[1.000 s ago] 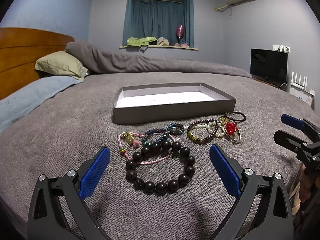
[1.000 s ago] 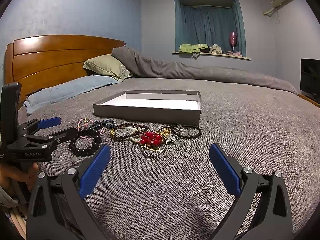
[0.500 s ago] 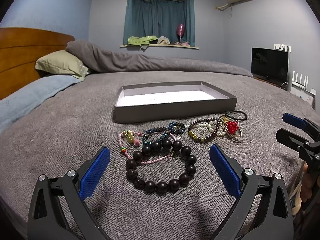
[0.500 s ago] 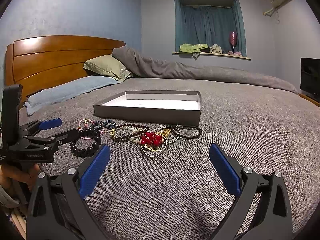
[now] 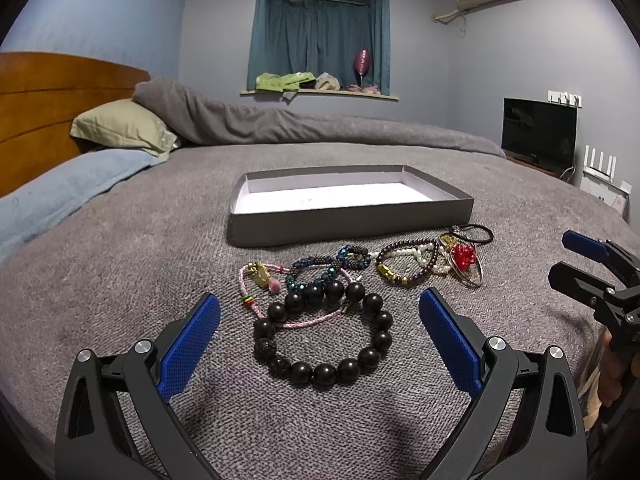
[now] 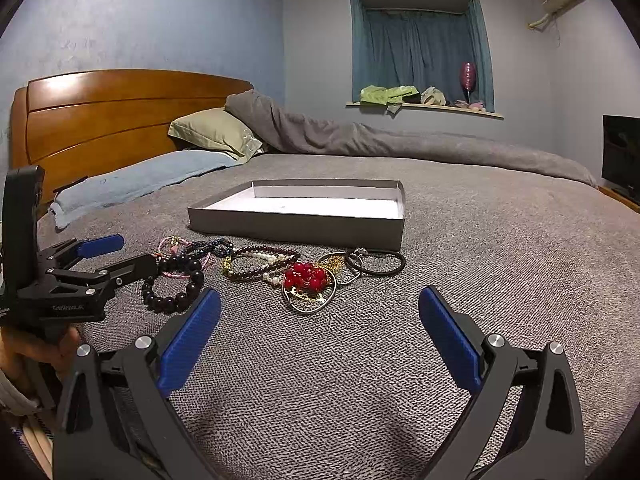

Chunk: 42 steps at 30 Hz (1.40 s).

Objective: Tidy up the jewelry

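Observation:
Several bracelets lie in a row on the grey bedspread in front of a shallow grey box with a white floor. A large dark bead bracelet lies between the open fingers of my left gripper, just ahead of the tips. Beside it are a pink cord bracelet, a blue bead bracelet, a maroon and pearl bracelet, a red bead bangle and a black ring. My right gripper is open and empty, short of the red bead bangle.
The box sits mid-bed. Pillows and a wooden headboard are at the left, a rolled grey duvet at the back, a TV at the right. The left gripper shows in the right wrist view.
My left gripper has moved slightly forward, so the dark bead bracelet sits closer between its fingers. The right gripper has barely moved.

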Tool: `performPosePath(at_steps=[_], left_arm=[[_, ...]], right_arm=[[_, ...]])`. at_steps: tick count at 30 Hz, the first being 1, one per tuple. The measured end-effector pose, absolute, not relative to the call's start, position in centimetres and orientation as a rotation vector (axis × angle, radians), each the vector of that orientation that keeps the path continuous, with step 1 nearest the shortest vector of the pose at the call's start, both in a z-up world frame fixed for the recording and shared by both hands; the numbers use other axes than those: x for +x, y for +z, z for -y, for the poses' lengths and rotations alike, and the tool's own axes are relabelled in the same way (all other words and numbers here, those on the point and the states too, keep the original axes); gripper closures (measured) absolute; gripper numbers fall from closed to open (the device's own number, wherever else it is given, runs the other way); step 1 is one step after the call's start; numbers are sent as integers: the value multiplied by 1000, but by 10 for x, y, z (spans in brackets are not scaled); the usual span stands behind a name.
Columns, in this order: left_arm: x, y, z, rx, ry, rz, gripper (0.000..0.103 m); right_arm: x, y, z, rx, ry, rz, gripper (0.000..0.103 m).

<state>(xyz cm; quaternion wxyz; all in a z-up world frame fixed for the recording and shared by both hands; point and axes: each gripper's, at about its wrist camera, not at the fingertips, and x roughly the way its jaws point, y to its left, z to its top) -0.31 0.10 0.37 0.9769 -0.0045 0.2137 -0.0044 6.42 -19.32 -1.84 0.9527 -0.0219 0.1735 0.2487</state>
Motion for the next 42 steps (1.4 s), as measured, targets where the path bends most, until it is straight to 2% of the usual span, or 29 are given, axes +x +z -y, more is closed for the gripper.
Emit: performPosePath(at_steps=[38,42], left_arm=[[14,-2,2,-19,-23,-494,4],[26,-4,-1,-12,-6,-529,11]], right_arm=[[88,-12,209,13,460,-405,5],[99,-10,210,6,438,-435,5]])
